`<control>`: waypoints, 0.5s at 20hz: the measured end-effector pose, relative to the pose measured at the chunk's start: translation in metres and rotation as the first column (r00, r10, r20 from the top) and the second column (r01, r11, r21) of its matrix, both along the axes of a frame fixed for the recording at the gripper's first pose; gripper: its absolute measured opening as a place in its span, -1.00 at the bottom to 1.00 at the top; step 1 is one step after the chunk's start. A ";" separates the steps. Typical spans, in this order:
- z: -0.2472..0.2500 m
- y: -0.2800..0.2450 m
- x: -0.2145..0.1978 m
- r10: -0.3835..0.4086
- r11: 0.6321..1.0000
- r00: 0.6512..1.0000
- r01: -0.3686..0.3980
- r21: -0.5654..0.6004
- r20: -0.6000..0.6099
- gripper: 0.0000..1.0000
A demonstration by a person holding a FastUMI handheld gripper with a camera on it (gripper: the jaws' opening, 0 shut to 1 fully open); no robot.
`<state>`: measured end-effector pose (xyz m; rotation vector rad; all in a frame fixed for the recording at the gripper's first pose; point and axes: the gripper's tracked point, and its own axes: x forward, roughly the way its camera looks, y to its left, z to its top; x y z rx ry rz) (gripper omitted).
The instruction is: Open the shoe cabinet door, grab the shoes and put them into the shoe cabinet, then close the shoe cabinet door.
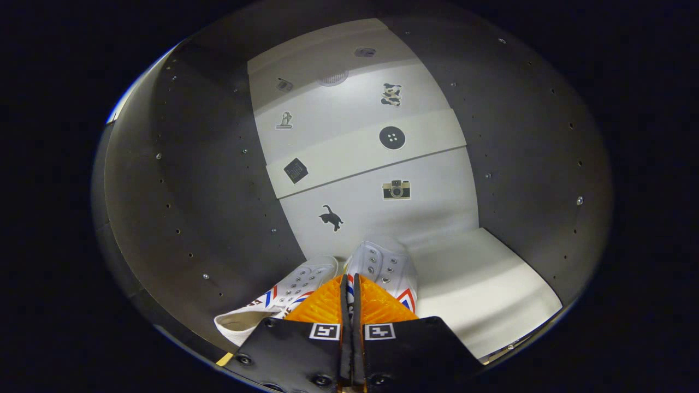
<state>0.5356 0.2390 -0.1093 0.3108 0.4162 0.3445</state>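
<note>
While pinched by the tool (350,289), shoes (382,267) inside the shoe cabinet (480,284).

The white bottom shelf (480,284) of the shoe cabinet (185,180) carries two white shoes (382,265). The right-hand shoe stands toe toward the back panel (377,213). The second shoe (284,300) lies just left of the first, angled toward the dark left wall, seemingly touching it, though the join is hidden. To the right of the first shoe the shelf is bare up to the dark right wall. The gripper (350,284) has its fingers nearly closed at that first shoe's near end; their hold on it is hard to judge.
</note>
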 end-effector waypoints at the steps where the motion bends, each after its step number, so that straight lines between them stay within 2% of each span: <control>1: 0.005 0.002 0.000 0.006 1.000 1.000 -0.006 0.002 0.014 -0.95; 3: 0.020 0.000 -0.002 -0.006 1.000 0.999 0.006 0.007 0.050 -0.66; 8: 0.065 -0.005 -0.045 -0.004 1.000 0.992 0.006 -0.017 0.125 0.89; 10: 0.086 -0.007 -0.072 0.003 0.999 0.985 0.005 -0.045 0.171 0.93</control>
